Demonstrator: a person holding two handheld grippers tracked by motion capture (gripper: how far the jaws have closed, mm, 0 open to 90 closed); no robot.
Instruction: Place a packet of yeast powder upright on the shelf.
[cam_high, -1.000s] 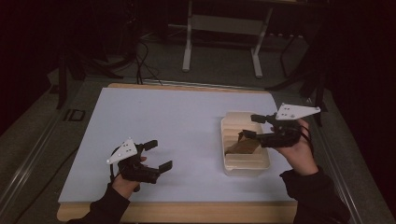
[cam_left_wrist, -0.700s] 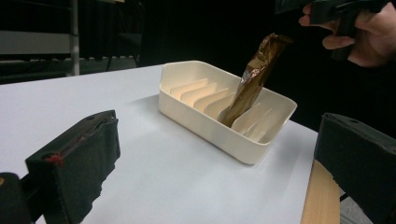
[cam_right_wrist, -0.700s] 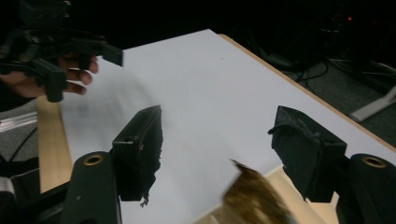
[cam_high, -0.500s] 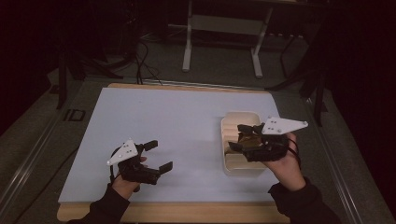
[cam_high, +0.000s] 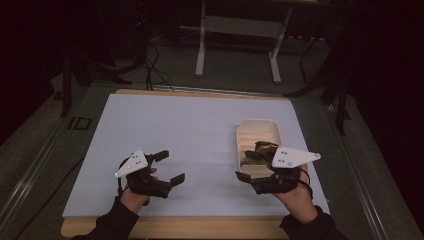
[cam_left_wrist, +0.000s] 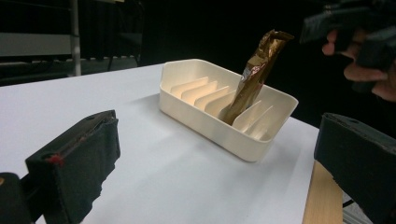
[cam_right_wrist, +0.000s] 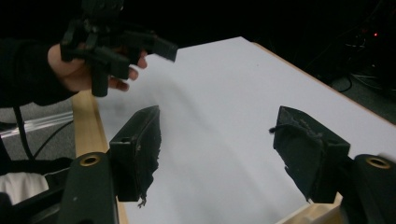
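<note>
Table (cam_high: 200, 125) with a pale blue-white top and a wooden edge lies in front of you, in a dark room. Your left gripper (cam_high: 167, 167) hovers over the near left part of the table, its two black jaws spread wide apart with nothing between them. Your right gripper (cam_high: 250, 181) sits at the near right, just at the near end of a cream tray (cam_high: 257, 129) with ribbed dividers; its jaws are also spread apart and empty, as its own view shows over bare tabletop. A crumpled gold-brown wrapper (cam_left_wrist: 256, 70) stands tilted in one of the tray's slots, leaning up past the rim, touched by neither gripper. Any printing on the wrapper is too small and creased to read. On the floor mat left of the table, white markings resembling "ID" (cam_high: 79, 123) can be made out. A metal frame with two legs (cam_high: 240, 45) stands beyond the table's far edge.
</note>
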